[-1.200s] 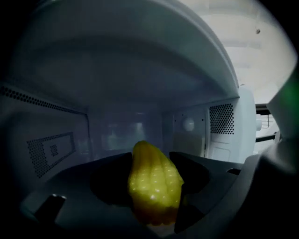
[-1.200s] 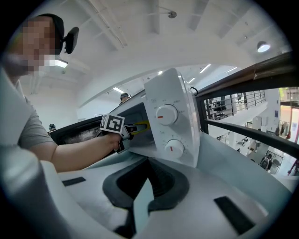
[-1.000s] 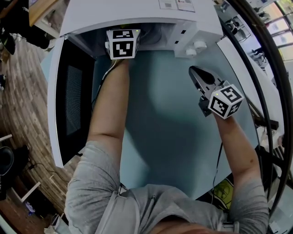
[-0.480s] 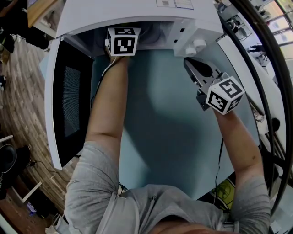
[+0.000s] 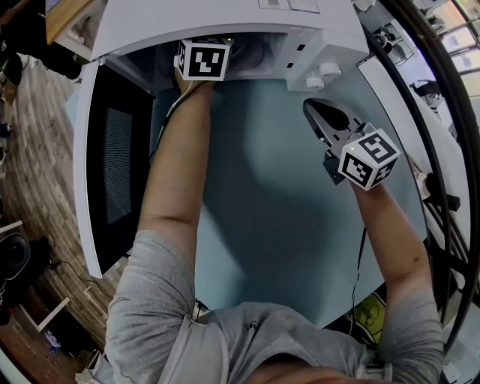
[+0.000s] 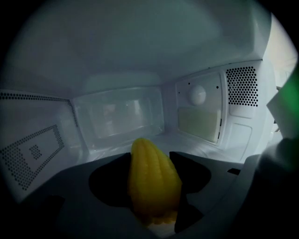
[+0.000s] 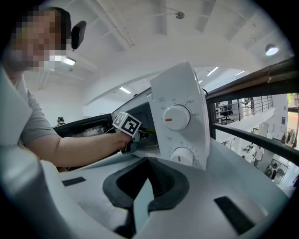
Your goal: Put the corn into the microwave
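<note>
1. Grips the corn with the left gripper, jaws part-open around it, inside the microwave; forearm stretched in, tilted slightly down.
2. Could roll toward the near opening if released off the floor.
3. Holds the right gripper closed, empty, right of the microwave, above the table.

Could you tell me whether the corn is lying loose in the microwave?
No, the left gripper holds the corn between its jaws inside the microwave.

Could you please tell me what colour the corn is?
Yellow; the corn shows best in the left gripper view.
</note>
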Available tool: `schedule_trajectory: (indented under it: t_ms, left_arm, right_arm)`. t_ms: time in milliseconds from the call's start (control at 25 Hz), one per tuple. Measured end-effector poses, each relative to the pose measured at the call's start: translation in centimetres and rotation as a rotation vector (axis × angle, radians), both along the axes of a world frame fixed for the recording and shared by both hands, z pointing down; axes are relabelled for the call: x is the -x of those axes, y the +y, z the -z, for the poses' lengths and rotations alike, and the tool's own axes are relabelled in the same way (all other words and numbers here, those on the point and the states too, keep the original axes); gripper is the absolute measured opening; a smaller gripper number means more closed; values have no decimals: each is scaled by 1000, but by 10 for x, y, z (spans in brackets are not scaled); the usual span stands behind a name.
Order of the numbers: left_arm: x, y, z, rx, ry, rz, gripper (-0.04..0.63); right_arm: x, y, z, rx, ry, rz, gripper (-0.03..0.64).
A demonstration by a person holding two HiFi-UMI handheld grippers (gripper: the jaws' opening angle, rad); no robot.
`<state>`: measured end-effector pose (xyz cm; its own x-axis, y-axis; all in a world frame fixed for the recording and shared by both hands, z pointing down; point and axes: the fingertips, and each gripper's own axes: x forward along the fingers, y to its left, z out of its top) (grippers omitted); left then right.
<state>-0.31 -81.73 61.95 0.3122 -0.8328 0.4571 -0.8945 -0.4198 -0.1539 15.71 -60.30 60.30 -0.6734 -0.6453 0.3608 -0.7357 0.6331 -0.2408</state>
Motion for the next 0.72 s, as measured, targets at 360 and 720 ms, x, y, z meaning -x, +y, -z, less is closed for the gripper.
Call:
schedule_trajectory:
  t_ms: [360,720]
  left_arm:
    - [-3,0,-9,46,-60,-9,264]
    - [-1,1,-13,63,-68,0,306]
  right_arm:
    - [3,10,6,-3,9,15,18]
    - [-3,18,15,-7,25,5,18]
